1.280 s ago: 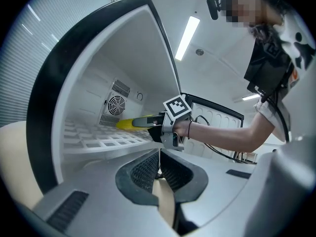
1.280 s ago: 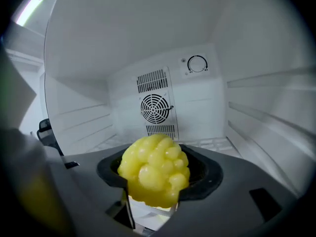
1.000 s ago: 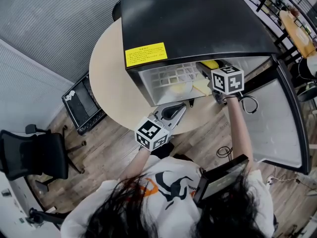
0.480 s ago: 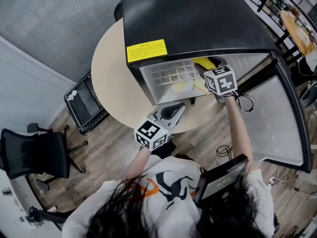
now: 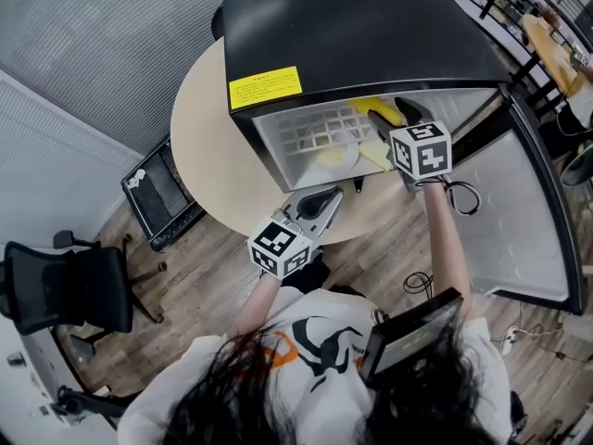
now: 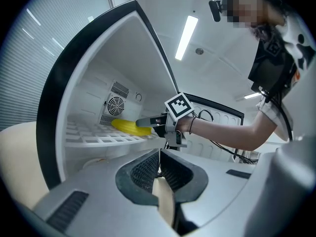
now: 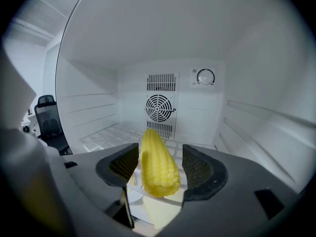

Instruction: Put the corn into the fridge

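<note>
The round table has bare top at 9 o'clock of the fridge. The left gripper hangs over the table's near edge, at 6 o'clock of the fridge mouth, its jaws together on nothing. Inside the fridge, the corn lies on the white shelf, tip toward the fan at 12 o'clock, with free shelf at 9 o'clock. The right gripper straddles the corn, jaws opening, with a gap at its right pad. The door stands wide at 4 o'clock.
</note>
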The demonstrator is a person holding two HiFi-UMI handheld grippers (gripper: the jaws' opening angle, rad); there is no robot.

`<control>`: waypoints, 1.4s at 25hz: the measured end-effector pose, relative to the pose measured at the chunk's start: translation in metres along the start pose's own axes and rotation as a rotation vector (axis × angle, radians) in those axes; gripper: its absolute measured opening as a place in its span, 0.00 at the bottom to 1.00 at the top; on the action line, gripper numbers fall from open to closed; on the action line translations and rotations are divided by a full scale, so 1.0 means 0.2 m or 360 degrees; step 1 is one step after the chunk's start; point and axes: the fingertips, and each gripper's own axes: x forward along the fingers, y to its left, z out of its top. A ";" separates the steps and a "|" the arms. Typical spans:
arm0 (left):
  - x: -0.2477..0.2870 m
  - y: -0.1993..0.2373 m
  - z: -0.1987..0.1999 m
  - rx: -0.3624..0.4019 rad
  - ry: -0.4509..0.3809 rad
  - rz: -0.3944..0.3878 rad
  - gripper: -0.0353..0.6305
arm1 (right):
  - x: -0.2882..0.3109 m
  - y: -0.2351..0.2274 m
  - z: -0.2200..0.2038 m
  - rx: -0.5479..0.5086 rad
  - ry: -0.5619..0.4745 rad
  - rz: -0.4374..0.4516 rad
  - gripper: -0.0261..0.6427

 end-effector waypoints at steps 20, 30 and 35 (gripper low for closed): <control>0.01 -0.28 -0.03 0.0059 0.0012 -0.0015 0.07 | -0.67 0.26 -0.15 0.0552 -0.0491 0.0082 0.38; -0.03 -0.49 -0.12 0.0043 0.0019 0.0050 0.07 | -0.97 0.39 -0.47 0.0758 -0.0486 0.0061 0.25; -0.07 -0.57 -0.19 0.0022 0.0048 0.0083 0.07 | -1.09 0.48 -0.54 0.0772 -0.0482 0.0082 0.23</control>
